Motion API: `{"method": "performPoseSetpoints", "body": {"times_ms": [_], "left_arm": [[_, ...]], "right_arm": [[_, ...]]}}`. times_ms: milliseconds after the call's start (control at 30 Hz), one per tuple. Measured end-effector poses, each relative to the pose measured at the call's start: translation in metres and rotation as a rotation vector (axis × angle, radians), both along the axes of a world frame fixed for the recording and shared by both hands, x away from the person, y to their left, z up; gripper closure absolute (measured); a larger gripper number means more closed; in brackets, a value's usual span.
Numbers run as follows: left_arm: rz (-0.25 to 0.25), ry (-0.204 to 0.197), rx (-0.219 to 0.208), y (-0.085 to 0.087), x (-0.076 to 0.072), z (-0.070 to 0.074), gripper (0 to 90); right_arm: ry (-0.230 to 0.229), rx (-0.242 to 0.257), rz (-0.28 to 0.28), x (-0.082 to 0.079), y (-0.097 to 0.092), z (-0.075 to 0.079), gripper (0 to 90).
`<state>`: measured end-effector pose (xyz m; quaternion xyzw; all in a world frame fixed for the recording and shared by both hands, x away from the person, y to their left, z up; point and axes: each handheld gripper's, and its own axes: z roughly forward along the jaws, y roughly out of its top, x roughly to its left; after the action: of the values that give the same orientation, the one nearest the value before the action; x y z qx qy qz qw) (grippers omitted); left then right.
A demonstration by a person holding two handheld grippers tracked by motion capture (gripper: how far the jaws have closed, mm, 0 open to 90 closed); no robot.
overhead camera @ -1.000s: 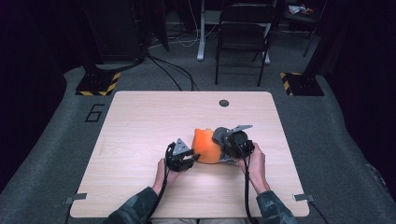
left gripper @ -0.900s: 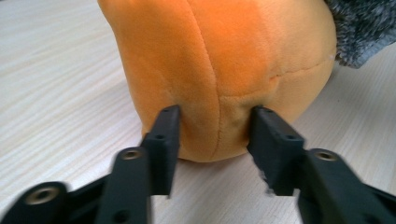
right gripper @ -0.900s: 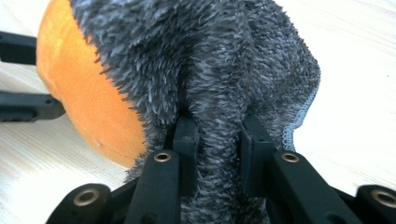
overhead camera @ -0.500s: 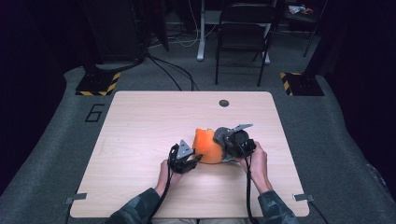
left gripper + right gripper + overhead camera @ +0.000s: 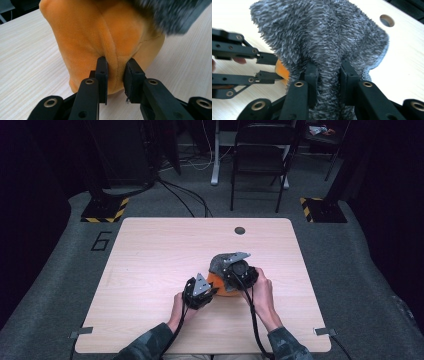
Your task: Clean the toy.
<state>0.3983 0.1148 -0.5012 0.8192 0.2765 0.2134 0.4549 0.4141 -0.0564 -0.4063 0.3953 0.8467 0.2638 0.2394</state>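
I've got both pieces near the tabletop's (image 5: 150, 250) front middle, with bare wood well out to the left, right and far edges. My left hand-held gripper (image 5: 115, 72) has just been closing and now pinches a fold of the orange plush (image 5: 100, 32). My right hand-held gripper (image 5: 329, 75) is clenched on the grey fuzzy cloth (image 5: 324, 32), which sits higher and farther right than before.
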Motion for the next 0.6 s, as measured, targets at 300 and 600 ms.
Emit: {"method": "performPoseSetpoints", "body": {"times_ms": [300, 600], "left_arm": [[-0.012, 0.032, -0.003, 0.001, 0.003, -0.002, 76.1], [-0.016, 0.046, -0.017, 0.003, 0.005, -0.002, 76.0]], "right_arm": [[0.028, -0.018, -0.023, 0.006, -0.014, -0.013, 71.8], [0.077, -0.013, -0.089, 0.012, -0.042, -0.024, 71.7]]}}
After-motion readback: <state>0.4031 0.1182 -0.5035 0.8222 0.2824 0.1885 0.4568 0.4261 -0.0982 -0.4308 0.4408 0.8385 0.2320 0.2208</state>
